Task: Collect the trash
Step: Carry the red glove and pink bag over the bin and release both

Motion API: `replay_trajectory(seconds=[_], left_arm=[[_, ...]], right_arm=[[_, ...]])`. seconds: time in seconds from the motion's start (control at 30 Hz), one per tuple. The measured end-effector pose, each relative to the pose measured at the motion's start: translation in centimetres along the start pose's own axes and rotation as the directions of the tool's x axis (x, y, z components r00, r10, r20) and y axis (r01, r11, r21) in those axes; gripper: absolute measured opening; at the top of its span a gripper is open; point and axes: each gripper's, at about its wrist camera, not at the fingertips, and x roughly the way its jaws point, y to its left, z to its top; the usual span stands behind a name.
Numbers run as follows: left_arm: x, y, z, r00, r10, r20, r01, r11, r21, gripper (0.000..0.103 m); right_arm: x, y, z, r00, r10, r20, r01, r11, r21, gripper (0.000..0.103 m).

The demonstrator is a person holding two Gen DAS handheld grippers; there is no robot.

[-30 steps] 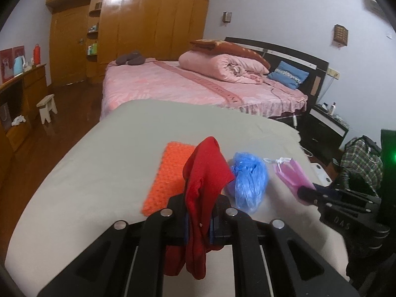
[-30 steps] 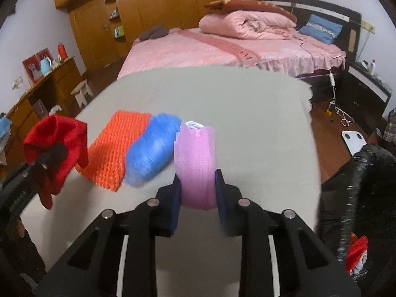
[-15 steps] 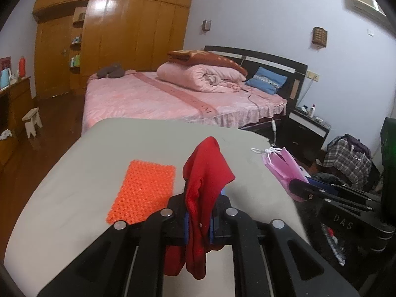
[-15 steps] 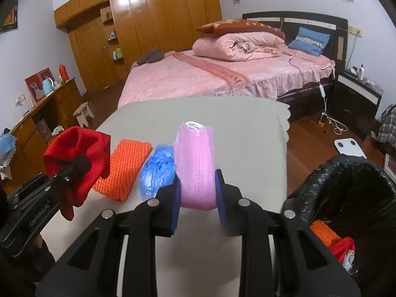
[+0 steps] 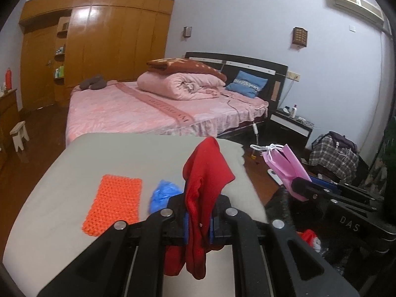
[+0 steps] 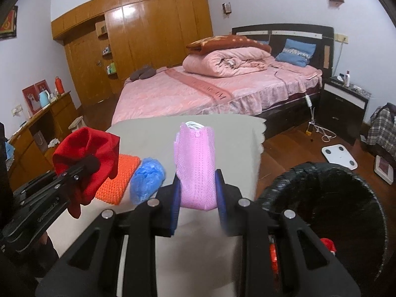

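My left gripper (image 5: 198,219) is shut on a red cloth (image 5: 206,180) and holds it above the grey table (image 5: 74,173); it also shows in the right wrist view (image 6: 86,153). My right gripper (image 6: 196,193) is shut on a pink mesh bag (image 6: 195,163), raised near the table's right edge; the bag also shows in the left wrist view (image 5: 284,165). An orange mesh mat (image 5: 113,205) and a crumpled blue plastic bag (image 5: 162,194) lie on the table. A black-lined trash bin (image 6: 329,205) stands at the right, with red and orange bits inside.
A pink bed (image 6: 210,89) with a folded quilt stands beyond the table. A dark nightstand (image 6: 344,106), a white scale (image 6: 339,156) and a plaid bag (image 5: 331,153) are on the floor at the right. Wooden wardrobes line the back wall.
Both grippers have lifted and swung to the right with their loads. The pink bag left the table and now hangs near the bin, which has come into view.
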Motion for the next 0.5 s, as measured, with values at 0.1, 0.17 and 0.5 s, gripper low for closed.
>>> replay_trajectory(seconds=[0.1,0.17,0.5], left_arm=[[0.0,-1.4,0.3,1.000,-0.029,0.004,0.029,1.000,0.012,0.011],[0.2,-2.4,0.4,0.999,-0.048,0.006,0.048,0.999,0.026,0.011],[1.0,-8.1,0.4,0.984,-0.176,-0.012,0.177,0.980,0.088,0.011]], right_arm=[[-1.0,-1.4,-0.2,1.000,-0.024,0.014,0.024,1.000,0.010,0.025],[-1.6,-2.4,-0.5,0.999,-0.045,0.019,0.045,0.999,0.021,0.025],[-4.2,-8.0,-2.7,0.985,-0.169,0.022,0.166,0.982,0.089,0.025]])
